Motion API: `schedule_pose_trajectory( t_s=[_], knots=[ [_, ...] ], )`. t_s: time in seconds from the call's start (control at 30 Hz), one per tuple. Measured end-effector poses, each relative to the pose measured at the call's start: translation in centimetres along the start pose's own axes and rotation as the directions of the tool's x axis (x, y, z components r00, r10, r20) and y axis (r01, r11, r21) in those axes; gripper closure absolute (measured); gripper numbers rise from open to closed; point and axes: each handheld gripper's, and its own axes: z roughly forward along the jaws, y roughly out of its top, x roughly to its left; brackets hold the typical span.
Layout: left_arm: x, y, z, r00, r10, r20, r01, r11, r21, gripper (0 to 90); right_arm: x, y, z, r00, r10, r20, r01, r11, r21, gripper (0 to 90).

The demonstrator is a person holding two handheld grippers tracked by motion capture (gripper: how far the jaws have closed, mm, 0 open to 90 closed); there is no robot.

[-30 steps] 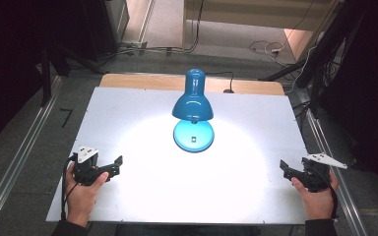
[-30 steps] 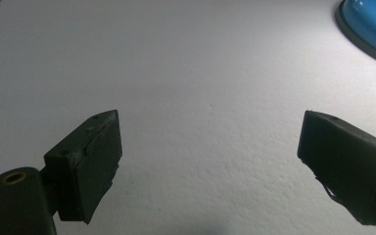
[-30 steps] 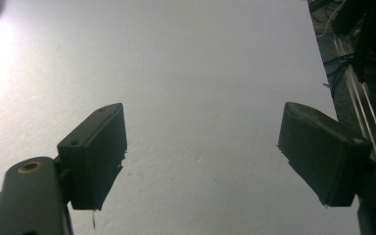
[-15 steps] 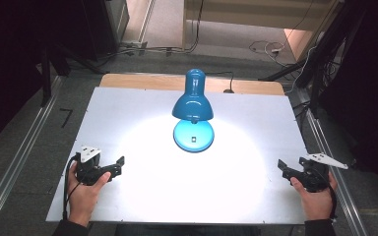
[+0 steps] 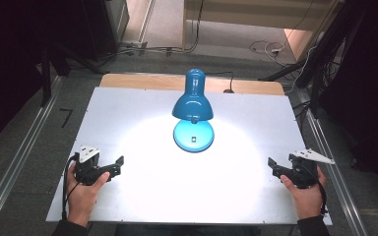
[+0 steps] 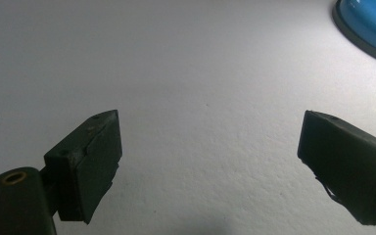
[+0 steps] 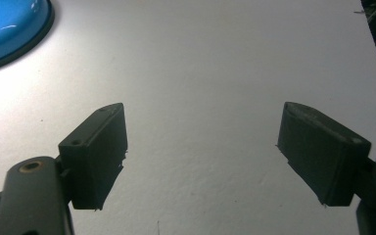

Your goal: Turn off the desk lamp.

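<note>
A blue desk lamp [image 5: 193, 101] stands lit at the middle of the white table [image 5: 128, 113], its round blue base [image 5: 193, 135] under the shade. My left gripper [image 5: 116, 166] rests near the front left of the table, open, nothing between its jaws. My right gripper [image 5: 273, 167] sits near the front right, open and holding nothing. In the left gripper view the gripper [image 6: 210, 161] has the lamp base [image 6: 372, 19] at the top right. In the right gripper view the gripper [image 7: 203, 156] has the base [image 7: 7, 24] at the top left.
A bright pool of light covers the table's middle. A strip of wooden board [image 5: 142, 81] shows past the table's far edge, with the lamp's cord [image 5: 226, 78] running off behind. Metal rails [image 5: 19, 157] flank both sides, and cables [image 5: 266, 48] lie on the floor beyond.
Both hands have drawn slightly back toward the front edge; the left gripper moved a little lower in the high view. The lamp stays put.
</note>
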Motion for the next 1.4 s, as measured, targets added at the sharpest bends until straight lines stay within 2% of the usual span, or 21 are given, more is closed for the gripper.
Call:
schedule_pose_trajectory(
  t_s=[0.4,0.8,1.4],
  knots=[
    [0.1,0.0,0.0,0.9999,-0.01,0.0,0.01,0.9999,0.004,10.0,1.9,1.0,0.4,0.9982,-0.054,-0.027,0.054,0.999,-0.001,17.3],
    [0.2,0.0,-0.1,0.9999,-0.011,0.0,0.011,0.9999,0.0,9.9,3.3,1.6,0.9,0.9954,-0.083,-0.048,0.083,0.997,-0.002,17.2],
    [0.3,0.0,-0.3,0.9999,-0.014,0.0,0.014,0.9999,-0.004,10.0,6.4,2.8,1.9,0.986,-0.135,-0.098,0.133,0.991,-0.024,17.2]
  ],
)
